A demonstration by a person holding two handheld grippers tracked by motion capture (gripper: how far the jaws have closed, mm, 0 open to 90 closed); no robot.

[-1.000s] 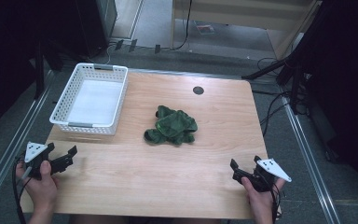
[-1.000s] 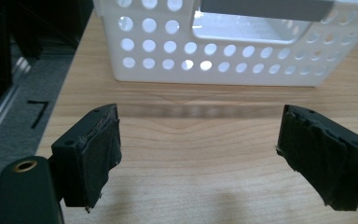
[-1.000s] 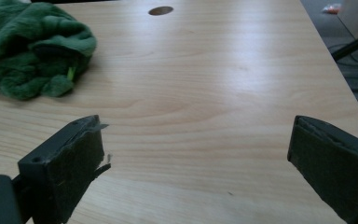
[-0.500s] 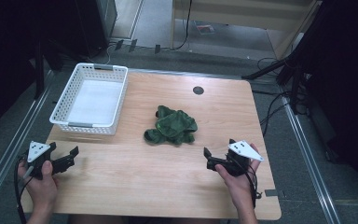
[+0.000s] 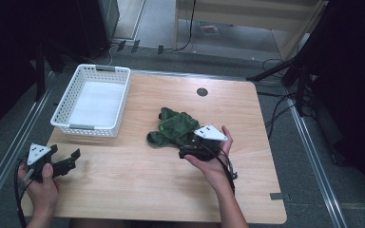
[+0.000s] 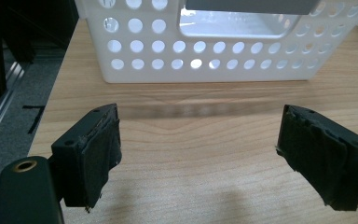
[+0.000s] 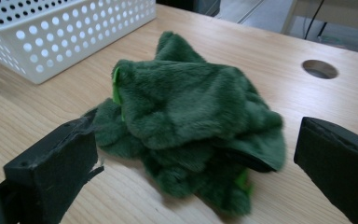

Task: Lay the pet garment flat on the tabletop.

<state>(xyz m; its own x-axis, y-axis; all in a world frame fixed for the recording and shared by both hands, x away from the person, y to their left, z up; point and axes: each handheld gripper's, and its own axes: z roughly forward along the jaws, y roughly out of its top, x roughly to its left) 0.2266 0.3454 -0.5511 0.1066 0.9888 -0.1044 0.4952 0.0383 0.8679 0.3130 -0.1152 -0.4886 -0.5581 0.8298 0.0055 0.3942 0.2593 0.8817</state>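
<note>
A crumpled green plush cloth (image 5: 173,126) lies near the middle of the wooden table (image 5: 138,190). My right gripper (image 5: 186,148) sits at the cloth's near edge, open. In the right gripper view its jaws stand wide on either side of the cloth (image 7: 186,116), apart from it. My left gripper (image 5: 69,154) hovers open over the table's front left corner with nothing between its fingers. In the left gripper view it (image 6: 198,149) faces the near wall of a white perforated basket (image 6: 205,56).
The white basket (image 5: 90,127) stands at the table's left, with only a white liner inside. A round cable hole (image 5: 202,91) is at the back centre. Metal rails, cables and dark stands surround the table on the floor.
My right gripper has moved from the front right corner forward and left up to the green cloth. The left gripper has barely shifted.
</note>
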